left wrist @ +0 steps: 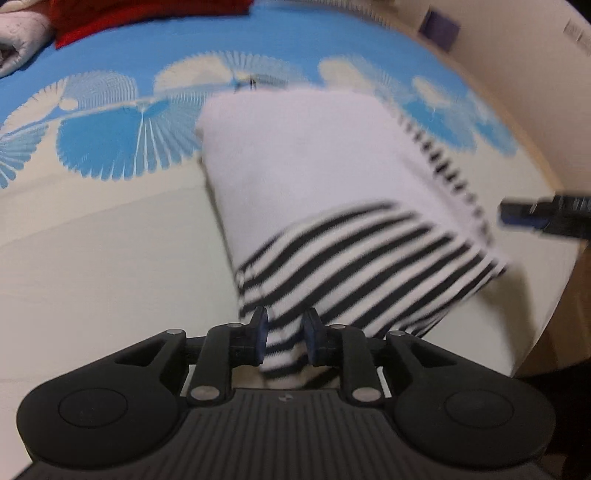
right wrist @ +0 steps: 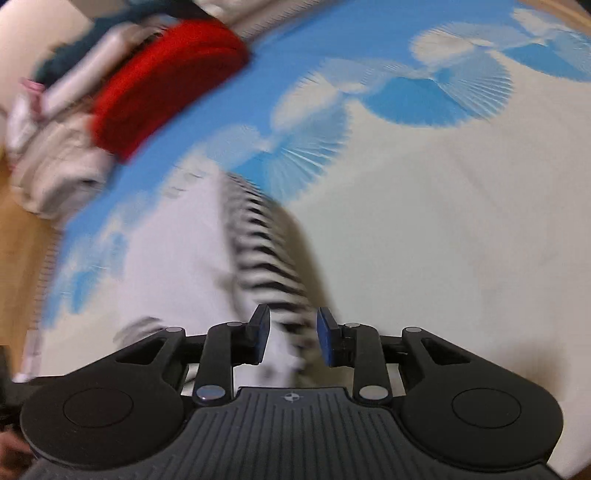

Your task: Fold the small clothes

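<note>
- Currently: left gripper (left wrist: 285, 338) clamped on striped edge of folded garment (left wrist: 314, 177), lying on blue-and-cream cloth (left wrist: 92, 240).
- Right gripper (right wrist: 292, 339) parted, garment edge between pads, not pinched.
- Red fabric (right wrist: 166, 81) well apart.

Blue-and-cream fan-patterned cloth (right wrist: 424, 229) spread across the frame; red fabric (right wrist: 166, 85) upper left, beside a blurred pale bundle (right wrist: 55, 173); purple patch (left wrist: 441, 29) upper right.

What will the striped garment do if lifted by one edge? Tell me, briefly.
Probably sag and unfold: the striped garment is soft cloth, folded over itself, with an edge bunched between the left gripper pads. Likely light, lying flat on the bedspread. It won't roll, but loose layers may slip apart.
</note>
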`<state>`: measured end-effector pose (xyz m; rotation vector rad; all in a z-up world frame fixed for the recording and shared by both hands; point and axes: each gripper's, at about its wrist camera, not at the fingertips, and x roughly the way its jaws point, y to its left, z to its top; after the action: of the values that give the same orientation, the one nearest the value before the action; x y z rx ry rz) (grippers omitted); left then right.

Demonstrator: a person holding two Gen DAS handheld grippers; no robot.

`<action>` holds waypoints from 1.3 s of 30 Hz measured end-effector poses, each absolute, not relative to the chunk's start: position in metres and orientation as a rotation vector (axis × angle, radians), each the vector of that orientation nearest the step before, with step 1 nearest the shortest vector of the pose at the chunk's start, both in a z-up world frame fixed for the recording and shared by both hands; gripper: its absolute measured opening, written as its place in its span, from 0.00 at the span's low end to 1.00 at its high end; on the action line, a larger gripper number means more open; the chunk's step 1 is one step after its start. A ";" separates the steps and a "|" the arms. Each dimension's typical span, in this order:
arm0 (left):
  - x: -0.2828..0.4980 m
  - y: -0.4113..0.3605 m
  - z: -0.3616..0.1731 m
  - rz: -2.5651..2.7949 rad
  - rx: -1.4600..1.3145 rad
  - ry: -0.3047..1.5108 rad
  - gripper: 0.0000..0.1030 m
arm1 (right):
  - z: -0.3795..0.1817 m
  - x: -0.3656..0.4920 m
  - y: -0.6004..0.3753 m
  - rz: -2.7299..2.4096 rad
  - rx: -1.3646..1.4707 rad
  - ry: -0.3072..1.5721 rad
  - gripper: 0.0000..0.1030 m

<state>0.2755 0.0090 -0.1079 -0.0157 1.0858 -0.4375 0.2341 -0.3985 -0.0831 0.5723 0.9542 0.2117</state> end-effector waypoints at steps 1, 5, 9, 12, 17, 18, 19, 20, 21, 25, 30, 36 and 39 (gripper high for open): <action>0.274 0.010 -0.104 -0.440 -0.027 1.061 0.24 | -0.083 0.235 -0.393 0.247 0.559 0.958 0.30; 0.281 0.002 -0.096 -0.433 -0.029 1.035 0.24 | -0.082 0.237 -0.369 0.328 0.466 0.959 0.32; 0.283 0.002 -0.092 -0.429 -0.049 1.016 0.24 | -0.091 0.247 -0.353 0.331 0.386 0.977 0.39; 0.283 0.004 -0.092 -0.437 -0.068 0.998 0.24 | -0.101 0.253 -0.346 0.309 0.334 1.005 0.39; 0.279 0.005 -0.089 -0.444 -0.063 0.982 0.24 | -0.103 0.258 -0.334 0.352 0.294 0.982 0.00; 0.278 0.005 -0.088 -0.448 -0.068 0.976 0.24 | -0.100 0.256 -0.333 0.364 0.292 0.966 0.00; 0.277 0.006 -0.087 -0.453 -0.072 0.969 0.24 | -0.093 0.254 -0.335 0.382 0.311 0.940 0.00; 0.277 0.005 -0.085 -0.462 -0.078 0.958 0.24 | -0.082 0.250 -0.342 0.397 0.359 0.898 0.00; 0.275 0.005 -0.082 -0.476 -0.083 0.943 0.24 | -0.071 0.246 -0.351 0.400 0.412 0.858 0.00; 0.272 -0.002 -0.073 -0.548 -0.093 0.893 0.24 | -0.042 0.221 -0.399 0.435 0.612 0.731 0.00; 0.271 -0.021 -0.076 -0.606 -0.060 0.902 0.24 | -0.071 0.228 -0.414 0.318 0.592 0.894 0.00; 0.269 -0.049 -0.124 -0.587 0.235 1.122 0.26 | -0.126 0.249 -0.371 0.248 0.377 1.142 0.00; 0.269 -0.041 -0.116 -0.600 0.172 1.110 0.26 | -0.123 0.253 -0.365 0.228 0.330 1.136 0.00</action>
<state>0.2687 -0.0409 -0.1163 0.1722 1.1097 -0.6000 0.2532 -0.3652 -0.1228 0.3298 1.1364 0.2275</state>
